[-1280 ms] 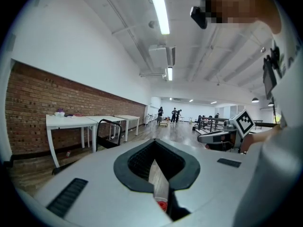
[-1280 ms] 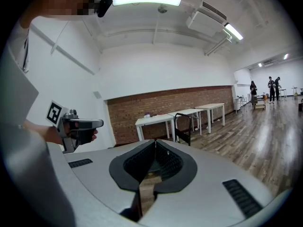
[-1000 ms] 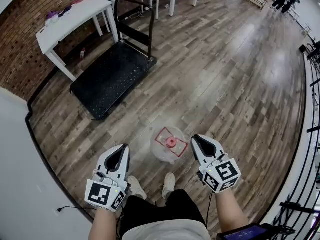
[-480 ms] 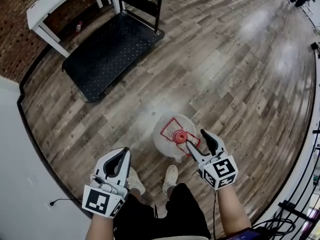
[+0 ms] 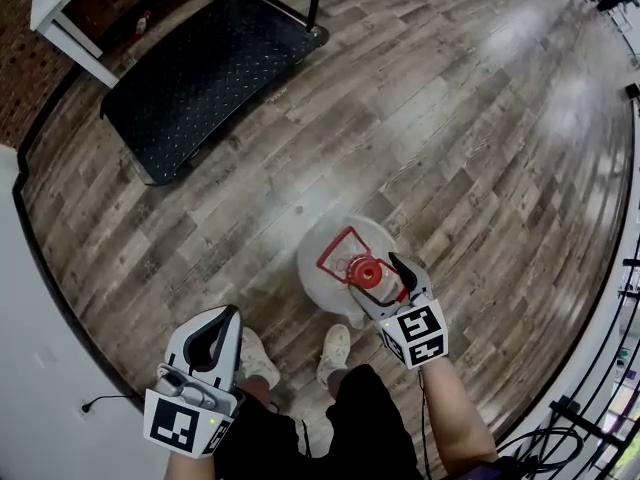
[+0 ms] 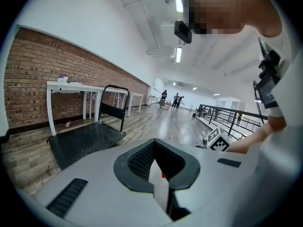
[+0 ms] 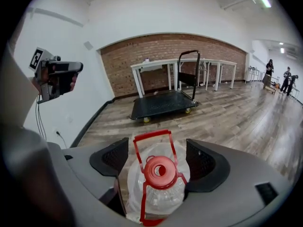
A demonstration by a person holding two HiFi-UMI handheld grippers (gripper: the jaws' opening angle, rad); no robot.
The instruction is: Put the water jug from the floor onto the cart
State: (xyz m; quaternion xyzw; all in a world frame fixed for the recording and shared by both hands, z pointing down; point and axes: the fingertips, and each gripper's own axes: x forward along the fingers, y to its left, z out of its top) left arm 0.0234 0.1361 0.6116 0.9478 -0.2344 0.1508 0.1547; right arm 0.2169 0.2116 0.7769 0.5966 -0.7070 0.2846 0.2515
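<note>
Left tongs clenched, empty, sitting lower than one second ago, beside person's shoes. Right tongs also dropping. Its jaws, just now opening from clenched to released, are straddling red cap of water jug, pads clear of cap. Jug standing upright on floor, just ahead of shoes, well apart from cart. Bare planks lying open between jug and cart. White wall bounding left, railing bounding right. Surface standing beside cart's far edge.

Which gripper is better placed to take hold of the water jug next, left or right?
Right. The right gripper has just been opening its jaws, which straddle the red cap of the water jug without pressing it. The left gripper is shut, off to the side, away from it.
</note>
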